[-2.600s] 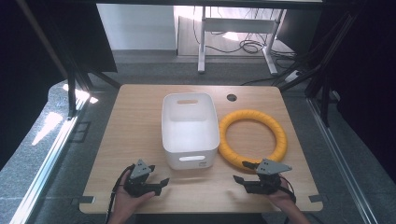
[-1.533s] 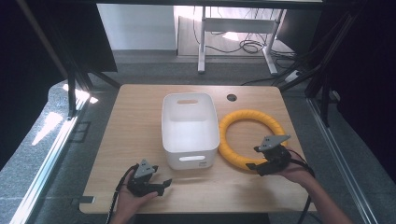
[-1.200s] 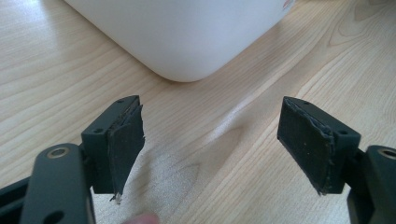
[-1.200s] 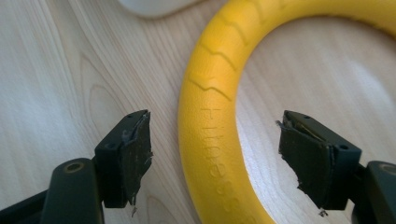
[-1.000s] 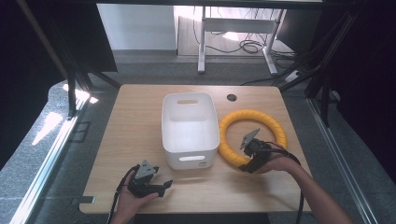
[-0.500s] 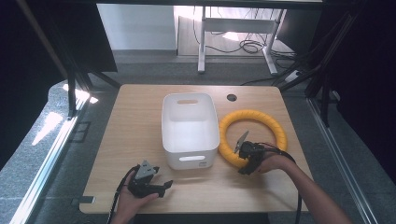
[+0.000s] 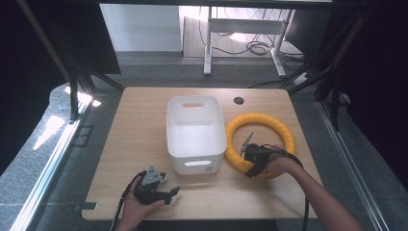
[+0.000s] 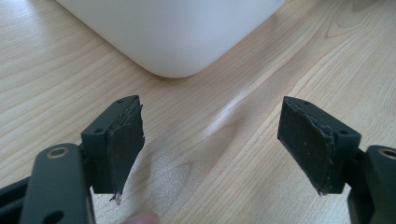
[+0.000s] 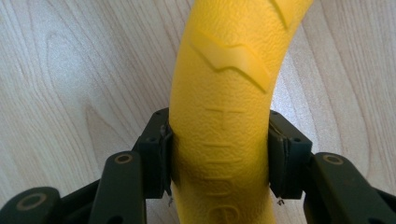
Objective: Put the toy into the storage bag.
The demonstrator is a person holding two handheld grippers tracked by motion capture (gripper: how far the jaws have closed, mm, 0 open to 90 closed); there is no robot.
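A yellow ring (image 7: 262, 122) lies flat on the wooden table (image 7: 139, 120), right of a white bin (image 7: 195, 132). My right gripper (image 7: 250, 166) is at the ring's near-left arc and has just closed on it. In the right gripper view both pads press the textured yellow ring (image 9: 224, 102) from either side. My left gripper (image 7: 171, 192) rests at the table's front edge, jaws wide apart. In the left gripper view its pads (image 8: 126, 144) stand over bare wood with the white bin's corner (image 8: 173, 32) beyond them.
The bin is empty, with a handle slot in its far wall. A round cable hole (image 7: 238, 100) sits in the table behind the ring. Black frame posts and dark screens flank the table; floor cables lie beyond the far edge.
The right hand moved from the front edge up and left onto the ring's near arc, and its jaws closed on the ring. The left gripper stayed put.
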